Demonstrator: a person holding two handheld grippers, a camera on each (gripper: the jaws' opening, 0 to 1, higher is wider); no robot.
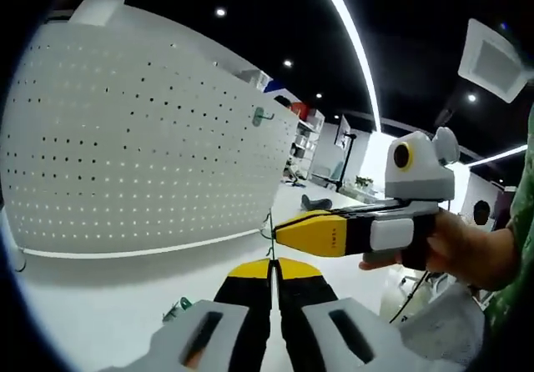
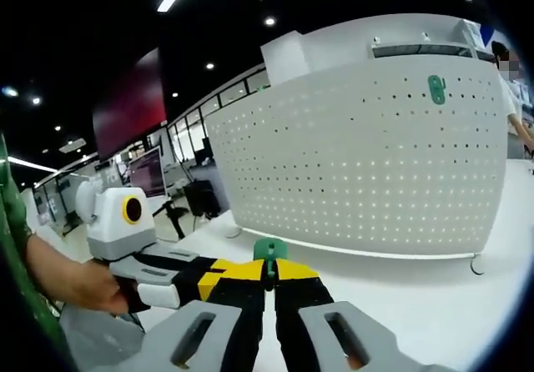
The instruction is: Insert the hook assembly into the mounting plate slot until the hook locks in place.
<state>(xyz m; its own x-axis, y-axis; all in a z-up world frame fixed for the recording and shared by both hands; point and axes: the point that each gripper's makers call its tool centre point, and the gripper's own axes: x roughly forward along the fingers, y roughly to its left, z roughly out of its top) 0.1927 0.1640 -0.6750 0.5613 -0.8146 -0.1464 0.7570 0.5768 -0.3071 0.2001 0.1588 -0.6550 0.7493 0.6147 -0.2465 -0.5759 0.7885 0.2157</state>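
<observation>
A white pegboard mounting plate (image 1: 142, 155) stands upright on the white table, with one green hook (image 1: 261, 116) fixed near its upper far end. The same plate (image 2: 367, 163) and fixed green hook (image 2: 436, 88) appear in the right gripper view. My left gripper (image 1: 271, 265) is shut on a thin wire of the hook assembly (image 1: 269, 237). Coming in from the right, the right gripper (image 1: 280, 232) touches that wire with its yellow tip. In its own view the right gripper (image 2: 269, 270) is shut on the green hook assembly (image 2: 269, 249), and the left gripper (image 2: 219, 278) meets it from the left. Both are short of the plate.
A small green piece (image 1: 177, 308) lies on the white table (image 1: 125, 297) near my left jaws. Hands (image 1: 467, 251) (image 2: 75, 284) hold the grippers. A white foot (image 2: 477, 265) props the plate. Office furniture and a person (image 2: 513, 97) are far behind.
</observation>
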